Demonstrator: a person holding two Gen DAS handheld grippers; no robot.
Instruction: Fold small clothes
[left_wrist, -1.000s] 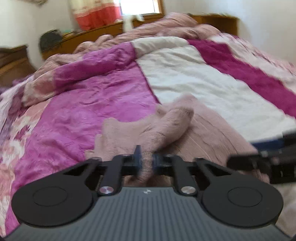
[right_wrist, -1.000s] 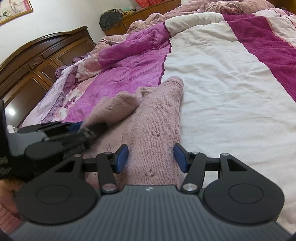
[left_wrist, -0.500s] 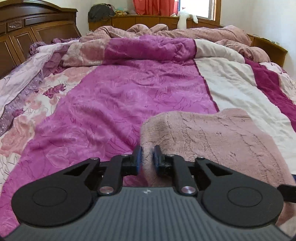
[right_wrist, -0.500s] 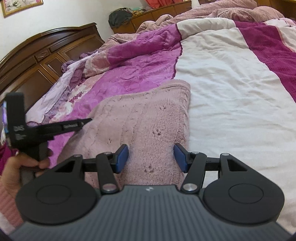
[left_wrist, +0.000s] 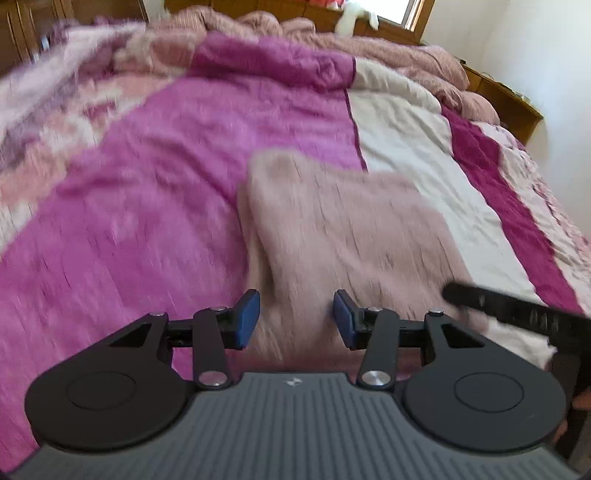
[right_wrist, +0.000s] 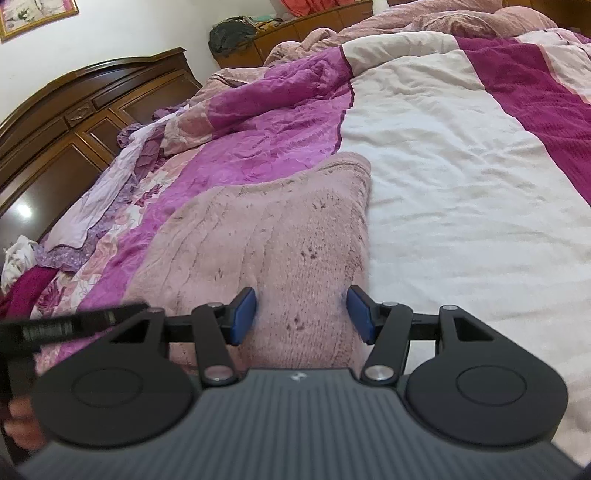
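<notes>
Left wrist view: left gripper (left_wrist: 295, 319) just opening, releasing pink knit garment (left_wrist: 343, 236) pinched a second ago, garment now lying flat on bed cover (left_wrist: 147, 203). Right gripper (right_wrist: 301, 314) staying half-wide, straddling garment's near right edge, not pressing.

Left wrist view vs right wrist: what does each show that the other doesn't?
Only the left wrist view: a white soft toy by the window, and the left gripper, whose jaws have just been opening; they stand apart with the sweater between them, pads not pressing.

Only the right wrist view: a dark wooden headboard, a framed picture, a dark bundle on the far ledge, and the right gripper, open over the sweater.

Both: the pink knit sweater lying on the magenta and white quilt.
</notes>
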